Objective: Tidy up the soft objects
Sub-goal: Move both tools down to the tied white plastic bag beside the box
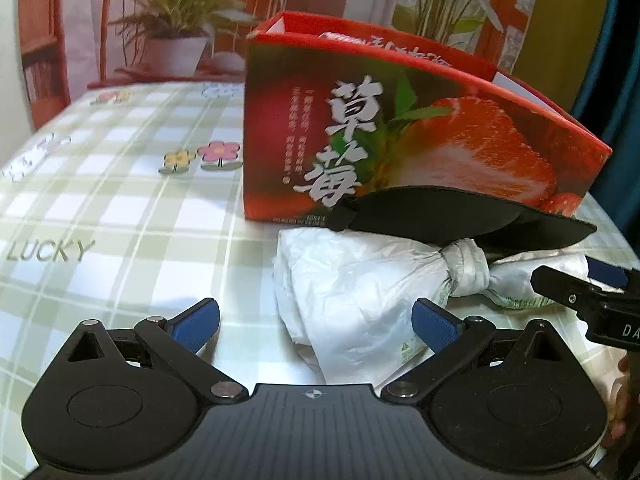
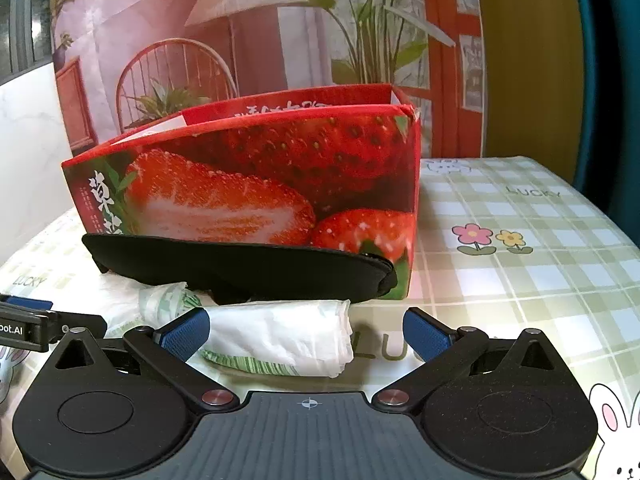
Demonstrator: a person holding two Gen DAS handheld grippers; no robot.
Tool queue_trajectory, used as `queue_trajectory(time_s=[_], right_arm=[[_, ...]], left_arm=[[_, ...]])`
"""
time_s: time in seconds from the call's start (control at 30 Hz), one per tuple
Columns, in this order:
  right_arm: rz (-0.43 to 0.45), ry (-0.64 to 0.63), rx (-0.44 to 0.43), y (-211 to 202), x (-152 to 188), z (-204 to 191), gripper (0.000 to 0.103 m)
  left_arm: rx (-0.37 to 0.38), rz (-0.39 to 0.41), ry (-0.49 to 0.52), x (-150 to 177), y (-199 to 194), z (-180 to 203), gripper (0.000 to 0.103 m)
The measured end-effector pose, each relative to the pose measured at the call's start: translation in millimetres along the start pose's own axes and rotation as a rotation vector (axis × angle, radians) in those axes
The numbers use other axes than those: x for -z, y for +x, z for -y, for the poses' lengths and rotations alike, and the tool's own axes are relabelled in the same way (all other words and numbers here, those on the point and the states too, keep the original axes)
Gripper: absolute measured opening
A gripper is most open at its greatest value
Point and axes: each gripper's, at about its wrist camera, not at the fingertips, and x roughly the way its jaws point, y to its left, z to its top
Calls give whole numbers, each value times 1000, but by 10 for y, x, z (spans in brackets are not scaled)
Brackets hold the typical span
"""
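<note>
A knotted white plastic bag (image 1: 360, 280) lies on the table in front of a red strawberry box (image 1: 400, 140). A black soft eye mask (image 1: 448, 216) rests on the bag and leans against the box. My left gripper (image 1: 316, 320) is open, low over the table, with the bag's left end between its fingers. My right gripper (image 2: 306, 334) is open around the bag's other end (image 2: 280, 336). The mask (image 2: 240, 268) and the box (image 2: 260, 184) show just beyond it. The right gripper also shows at the right edge of the left wrist view (image 1: 592, 288).
The table wears a green checked cloth (image 1: 120, 200) with flowers and "LUCKY" print. A printed backdrop with plants and a chair (image 2: 180, 80) stands behind the box. The box top is open, with something red and white inside (image 1: 340, 37).
</note>
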Motion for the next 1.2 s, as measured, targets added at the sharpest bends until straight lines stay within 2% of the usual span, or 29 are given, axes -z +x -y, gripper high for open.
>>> queue_trajectory(time_s=[0.2,0.47,0.77,1.13,1.2], right_arm=[[-29,0,-1,46,9,10,99],[-47,-19,-47,58,18,-12,74],[-69,-21,-75,83,19,-21,69],[-2,11,-82,-17,15,36,69],[-1,15,-88,-19,16,41,65]], left_arm=[[-5,4,15,27,-3,9,103],[-19,3,35,26,6,73,103],[-38,13,52,43,16,118,103],[-37,22,71,69,11,117,103],[-35,22,73,69,9,111,103]])
